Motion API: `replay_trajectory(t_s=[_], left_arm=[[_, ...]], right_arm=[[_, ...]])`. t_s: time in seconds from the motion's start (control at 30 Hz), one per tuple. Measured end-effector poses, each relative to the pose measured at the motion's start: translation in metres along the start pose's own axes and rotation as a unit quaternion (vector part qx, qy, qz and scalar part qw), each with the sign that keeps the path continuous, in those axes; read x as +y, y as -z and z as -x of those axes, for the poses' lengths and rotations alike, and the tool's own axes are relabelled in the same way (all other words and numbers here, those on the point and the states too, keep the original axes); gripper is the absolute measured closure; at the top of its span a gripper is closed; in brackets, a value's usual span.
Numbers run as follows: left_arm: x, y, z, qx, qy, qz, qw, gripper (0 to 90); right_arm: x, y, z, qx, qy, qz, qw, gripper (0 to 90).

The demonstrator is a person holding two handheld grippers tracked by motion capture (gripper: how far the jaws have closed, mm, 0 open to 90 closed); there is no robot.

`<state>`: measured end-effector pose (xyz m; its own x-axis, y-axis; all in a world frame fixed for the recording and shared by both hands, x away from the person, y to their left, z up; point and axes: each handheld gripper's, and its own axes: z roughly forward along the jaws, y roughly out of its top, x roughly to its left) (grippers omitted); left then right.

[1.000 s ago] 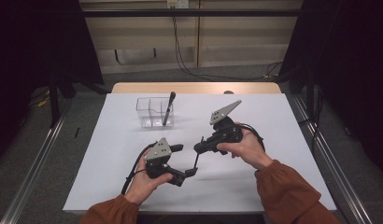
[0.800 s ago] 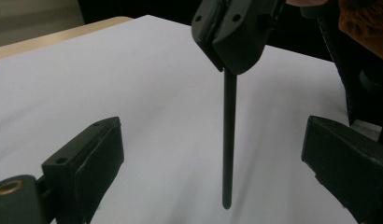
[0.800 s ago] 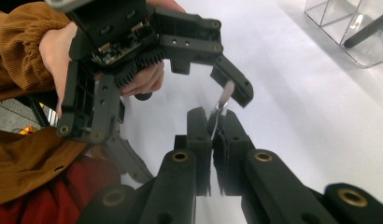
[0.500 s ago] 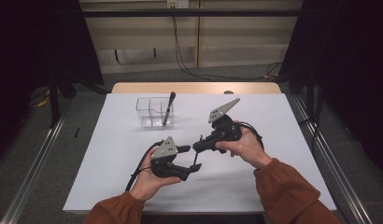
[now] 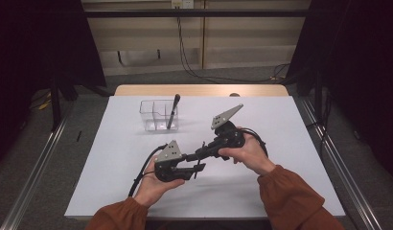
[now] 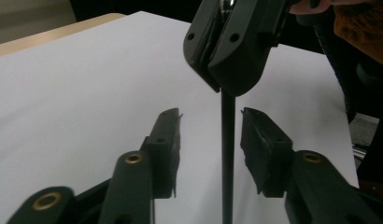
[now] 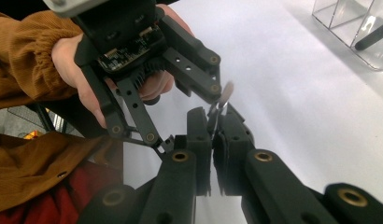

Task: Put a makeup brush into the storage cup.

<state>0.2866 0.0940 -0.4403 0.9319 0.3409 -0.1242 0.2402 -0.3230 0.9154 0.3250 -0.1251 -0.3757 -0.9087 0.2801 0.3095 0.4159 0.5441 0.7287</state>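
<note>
A thin black pen (image 6: 228, 154) with a silver end (image 7: 224, 95) hangs upright just above the white table (image 5: 281, 124). My right gripper (image 7: 213, 116) is shut on its upper part, coming in from the right in the high view (image 5: 199, 152). My left gripper (image 6: 210, 116) stands open with the pen's shaft between its jaws, nearer the right jaw and touching neither. In the high view the left gripper (image 5: 197, 167) sits just below and left of the right one.
A clear compartment box (image 5: 154, 115) stands at the back left of the table with another black pen (image 5: 173, 110) leaning in it; its corner shows in the right gripper view (image 7: 353, 28). The table's edges drop to metal rails on both sides.
My left gripper has shifted right toward the right gripper, so its open jaws now stand on either side of the held pen. The right gripper has barely moved.
</note>
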Motion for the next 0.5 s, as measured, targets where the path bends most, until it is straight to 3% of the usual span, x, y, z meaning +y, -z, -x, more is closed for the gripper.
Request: replay_trajectory(t_s=[0.13, 0.5], left_arm=[[-0.0001, -0.0002, -0.0005, -0.001, -0.006, -0.006, 1.0000, 68.2], [0.0007, 0.0008, -0.0006, -0.015, 0.012, -0.008, 0.9998, 81.1]], right_arm=[[-0.0019, -0.0014, 0.0003, 0.001, -0.002, 0.002, 1.0000, 86.0], [-0.0049, -0.0014, 0.0013, 0.007, -0.004, 0.011, 0.9999, 86.0]])
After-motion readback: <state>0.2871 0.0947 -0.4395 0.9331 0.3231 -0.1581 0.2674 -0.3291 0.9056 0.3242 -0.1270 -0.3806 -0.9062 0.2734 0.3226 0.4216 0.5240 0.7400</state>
